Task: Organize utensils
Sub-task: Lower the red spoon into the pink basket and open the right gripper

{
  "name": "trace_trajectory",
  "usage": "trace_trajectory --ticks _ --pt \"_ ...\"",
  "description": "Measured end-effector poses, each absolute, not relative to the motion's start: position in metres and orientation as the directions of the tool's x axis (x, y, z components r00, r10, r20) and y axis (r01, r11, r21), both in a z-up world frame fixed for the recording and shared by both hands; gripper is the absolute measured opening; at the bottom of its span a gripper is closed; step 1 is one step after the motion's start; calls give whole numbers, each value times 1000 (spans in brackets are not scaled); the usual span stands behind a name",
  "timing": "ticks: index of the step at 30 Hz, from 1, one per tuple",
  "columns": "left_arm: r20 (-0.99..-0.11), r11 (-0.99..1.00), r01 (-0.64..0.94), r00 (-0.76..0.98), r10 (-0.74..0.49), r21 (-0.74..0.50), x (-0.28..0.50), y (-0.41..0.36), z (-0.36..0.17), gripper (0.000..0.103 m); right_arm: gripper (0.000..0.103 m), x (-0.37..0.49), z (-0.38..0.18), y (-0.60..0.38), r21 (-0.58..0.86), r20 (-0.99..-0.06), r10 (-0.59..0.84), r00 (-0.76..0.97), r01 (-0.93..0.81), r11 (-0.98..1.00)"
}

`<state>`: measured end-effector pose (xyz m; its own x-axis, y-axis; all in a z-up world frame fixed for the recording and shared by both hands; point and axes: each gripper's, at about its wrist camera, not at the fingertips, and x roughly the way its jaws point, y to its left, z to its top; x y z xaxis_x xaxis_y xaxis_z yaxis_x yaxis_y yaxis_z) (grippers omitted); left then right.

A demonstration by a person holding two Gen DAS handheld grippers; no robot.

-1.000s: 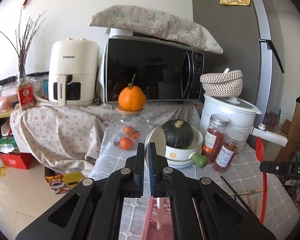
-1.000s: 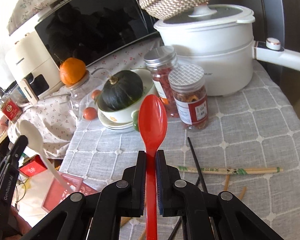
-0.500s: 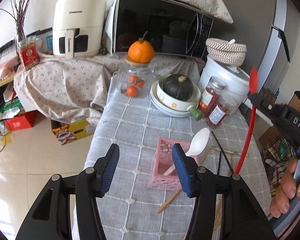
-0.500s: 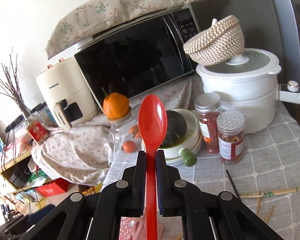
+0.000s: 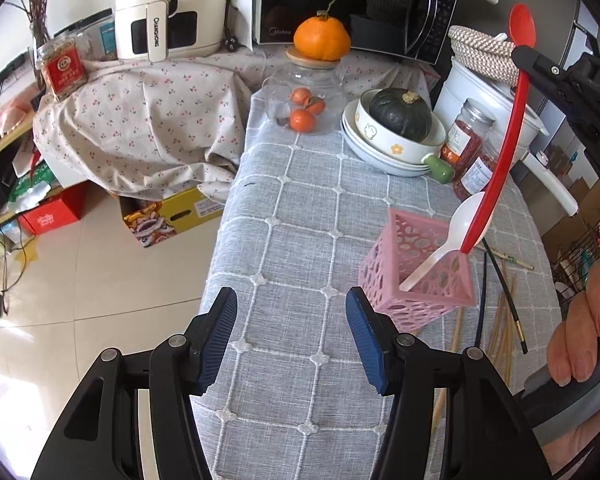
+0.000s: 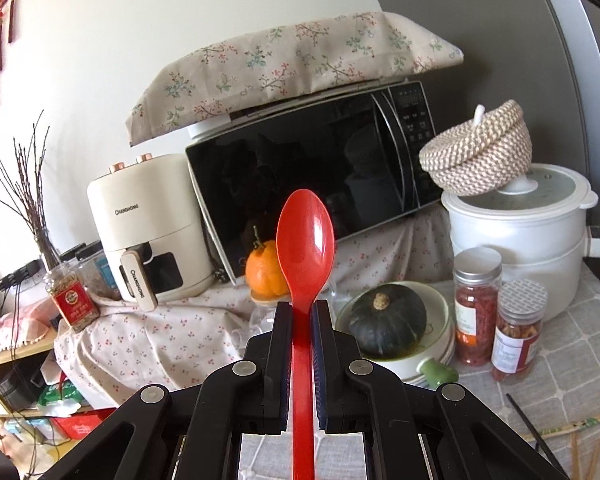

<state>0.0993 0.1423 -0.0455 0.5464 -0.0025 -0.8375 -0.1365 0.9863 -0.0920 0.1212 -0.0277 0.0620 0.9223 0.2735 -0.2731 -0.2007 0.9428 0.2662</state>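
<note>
The right gripper (image 6: 302, 320) has its black fingers (image 6: 281, 344) pinching the long red plastic spoon (image 6: 306, 240) by the neck, bowl up, handle slanting down so its end sits just above the pink perforated plastic basket (image 5: 416, 276). A person's hand (image 5: 584, 332) holds that gripper at the table's right edge. The left gripper (image 5: 292, 330) hangs over the middle of the table (image 5: 300, 208), its blue-padded fingers (image 5: 216, 334) spread apart with nothing between them, only the grey checked tablecloth below.

The basket stands toward the table's right side, and a white plastic soup spoon (image 5: 448, 240) leans in it, bowl sticking out over the rim. Wooden and black chopsticks (image 5: 500, 320) lie scattered on the cloth beside the basket, toward the right edge. Farther back, a dark green squash (image 5: 400, 114) sits in a stack of white bowls, with two red-filled glass jars (image 5: 466, 140) to its right and a white lidded pot (image 6: 520, 232) in the far right corner.
</note>
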Motion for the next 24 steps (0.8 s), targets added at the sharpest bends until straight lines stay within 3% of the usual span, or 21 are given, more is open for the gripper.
trace_trajectory --ticks 7,14,15,17,19,24 --pt "-846 984 -158 533 16 -81 103 160 -54 60 8 117 38 0 140 -240 185 953 -154 978" --pt "-839 984 -152 545 9 -88 101 159 -52 60 10 119 14 -3 161 -310 195 930 -151 975" --pt "-838 985 -147 545 6 -89 100 158 -51 60 12 118 14 -4 167 -322 206 924 -158 973" --pt "-837 984 -145 547 -5 -101 99 158 -50 60 27 113 17 -6 177 -337 229 913 -177 968" --pt "-837 983 -144 547 -19 -117 97 158 -48 60 34 107 22 -8 173 -342 240 908 -190 966" --pt "-838 981 -128 544 -52 -144 91 152 -44 63 43 90 37 -27 164 -380 239 894 -189 968"
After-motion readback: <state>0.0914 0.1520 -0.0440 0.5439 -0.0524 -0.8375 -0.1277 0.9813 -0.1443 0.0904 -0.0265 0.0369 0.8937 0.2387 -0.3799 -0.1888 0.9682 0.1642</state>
